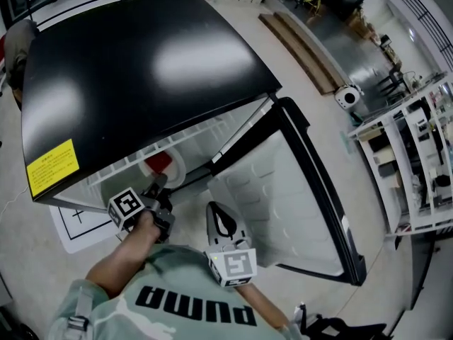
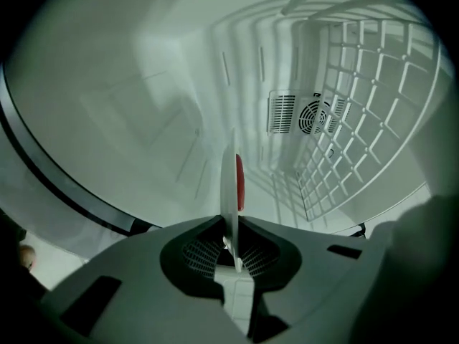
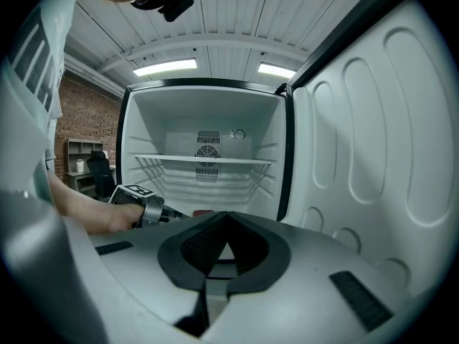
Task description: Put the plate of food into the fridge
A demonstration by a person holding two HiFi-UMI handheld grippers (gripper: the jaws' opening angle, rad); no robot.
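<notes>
A white plate [image 1: 168,167] with red food [image 1: 158,163] on it is inside the open fridge [image 1: 141,69], low in its compartment. My left gripper [image 1: 160,184] is shut on the plate's near rim. In the left gripper view the plate [image 2: 229,181] stands edge-on between the pads, with the red food [image 2: 239,181] on its right face. My right gripper [image 1: 215,207] hangs in front of the fridge opening, jaws shut with nothing between them. In the right gripper view my left gripper [image 3: 147,205] reaches into the fridge, and a bit of the red food [image 3: 203,211] shows.
The fridge door [image 1: 304,211] stands wide open to the right, its moulded inner side [image 3: 373,120] close to my right gripper. A wire shelf [image 3: 204,160] crosses the compartment above the plate, with a fan vent [image 2: 308,113] in the back wall. White shelving [image 1: 417,161] stands at the far right.
</notes>
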